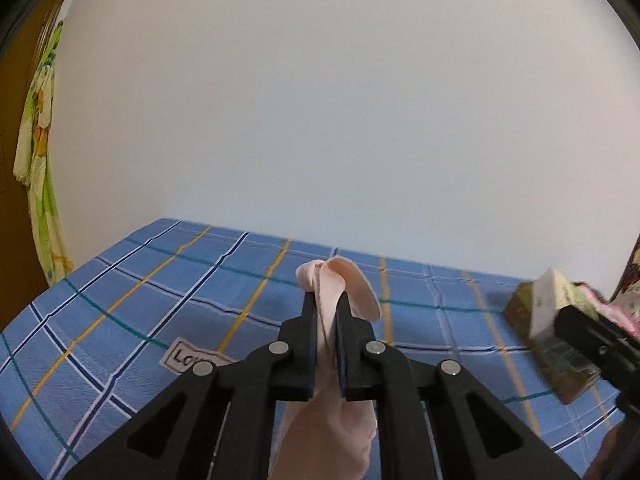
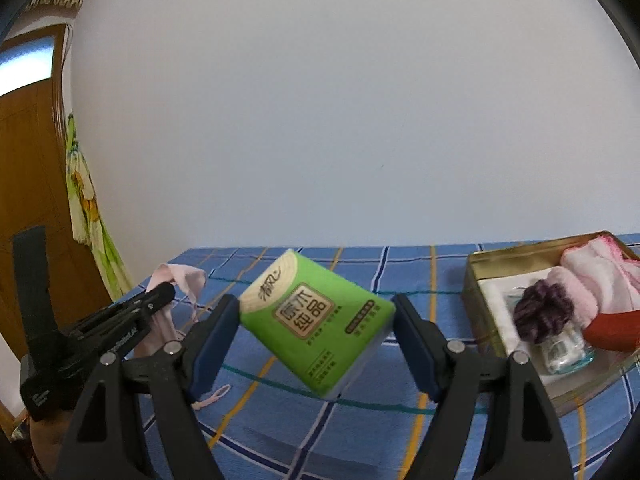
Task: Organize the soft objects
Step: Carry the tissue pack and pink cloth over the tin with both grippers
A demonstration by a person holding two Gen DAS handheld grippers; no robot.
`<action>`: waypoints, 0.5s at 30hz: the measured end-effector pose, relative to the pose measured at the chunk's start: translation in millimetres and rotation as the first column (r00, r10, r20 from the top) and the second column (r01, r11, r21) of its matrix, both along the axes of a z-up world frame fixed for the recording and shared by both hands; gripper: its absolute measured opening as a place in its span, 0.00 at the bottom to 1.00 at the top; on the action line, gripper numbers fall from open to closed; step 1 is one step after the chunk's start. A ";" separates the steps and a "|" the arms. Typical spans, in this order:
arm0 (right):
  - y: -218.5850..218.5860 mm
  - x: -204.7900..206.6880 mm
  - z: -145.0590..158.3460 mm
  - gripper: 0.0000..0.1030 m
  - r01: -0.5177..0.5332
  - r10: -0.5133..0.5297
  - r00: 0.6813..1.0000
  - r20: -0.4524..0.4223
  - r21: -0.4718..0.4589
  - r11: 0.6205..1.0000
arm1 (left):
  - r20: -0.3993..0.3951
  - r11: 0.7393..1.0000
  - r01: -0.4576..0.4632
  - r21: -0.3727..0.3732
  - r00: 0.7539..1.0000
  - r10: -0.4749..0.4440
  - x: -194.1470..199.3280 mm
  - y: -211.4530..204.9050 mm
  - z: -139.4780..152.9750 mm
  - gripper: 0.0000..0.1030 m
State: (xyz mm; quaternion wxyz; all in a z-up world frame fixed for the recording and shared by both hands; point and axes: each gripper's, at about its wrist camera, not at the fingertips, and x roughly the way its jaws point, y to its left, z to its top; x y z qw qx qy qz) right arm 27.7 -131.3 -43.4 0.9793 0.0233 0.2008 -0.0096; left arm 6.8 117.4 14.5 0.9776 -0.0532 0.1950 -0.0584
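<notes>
My left gripper [image 1: 325, 300] is shut on a pale pink cloth [image 1: 344, 284], which folds over above the fingertips and hangs down below them, lifted off the blue plaid bed cover [image 1: 160, 288]. In the right wrist view that same left gripper [image 2: 166, 290] shows at the left with the pink cloth [image 2: 180, 276] trailing from it. My right gripper [image 2: 316, 308] is shut on a green tissue pack [image 2: 312, 316], held tilted above the cover. The tissue pack [image 1: 552, 320] and the right gripper appear blurred at the right edge of the left wrist view.
A gold metal tin [image 2: 476, 280] lies open at the right, holding pink and white cloths [image 2: 596, 272], a purple knitted piece [image 2: 540, 312], a red item and a glass bottle. A wooden door and a green floral cloth [image 2: 86, 196] hang at the left. A white wall stands behind.
</notes>
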 end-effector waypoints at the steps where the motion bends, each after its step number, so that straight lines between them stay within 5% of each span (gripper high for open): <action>1: -2.8 -2.7 1.6 0.76 -0.001 0.001 1.000 0.009 0.005 1.000 | 0.017 1.000 0.008 -0.011 1.000 -0.008 -3.7 -4.4 4.8 0.09; 15: -49.6 -38.1 30.2 0.76 0.069 -0.067 0.989 0.135 -0.007 0.998 | 0.151 0.988 0.151 -0.041 0.978 -0.143 -27.5 -73.2 52.3 0.09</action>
